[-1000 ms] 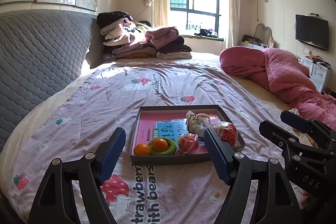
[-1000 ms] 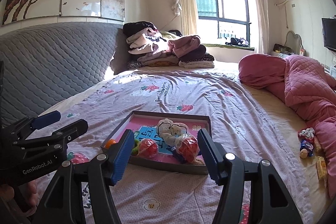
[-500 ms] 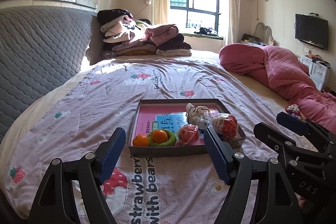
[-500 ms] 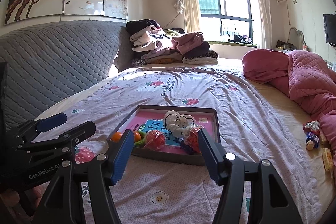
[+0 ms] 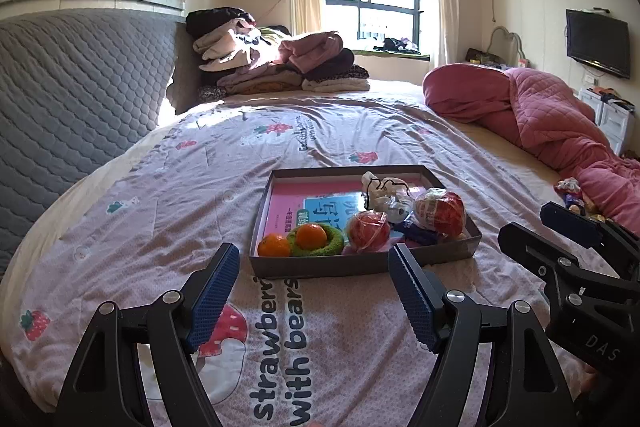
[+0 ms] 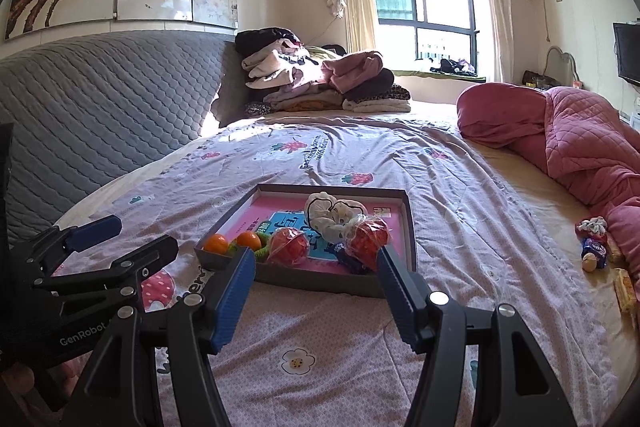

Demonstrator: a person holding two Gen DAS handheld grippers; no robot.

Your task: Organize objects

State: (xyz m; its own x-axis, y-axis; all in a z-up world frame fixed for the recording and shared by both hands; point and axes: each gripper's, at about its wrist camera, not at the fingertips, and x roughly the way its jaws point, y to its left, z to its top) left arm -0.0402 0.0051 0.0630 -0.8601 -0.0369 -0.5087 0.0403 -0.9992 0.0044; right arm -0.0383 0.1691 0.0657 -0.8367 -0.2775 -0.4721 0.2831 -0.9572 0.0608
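On the bed [image 5: 168, 187]: gray tray [image 5: 360, 263] holding two oranges [image 5: 274, 245], pink book [image 5: 296, 205], wrapped red balls [image 5: 368, 231]. Left gripper [image 5: 312, 267] and right gripper [image 6: 316, 269] both apart, empty.

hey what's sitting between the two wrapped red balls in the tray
A dark blue wrapped sweet lies between the left red ball and right red ball; left wrist view shows it.
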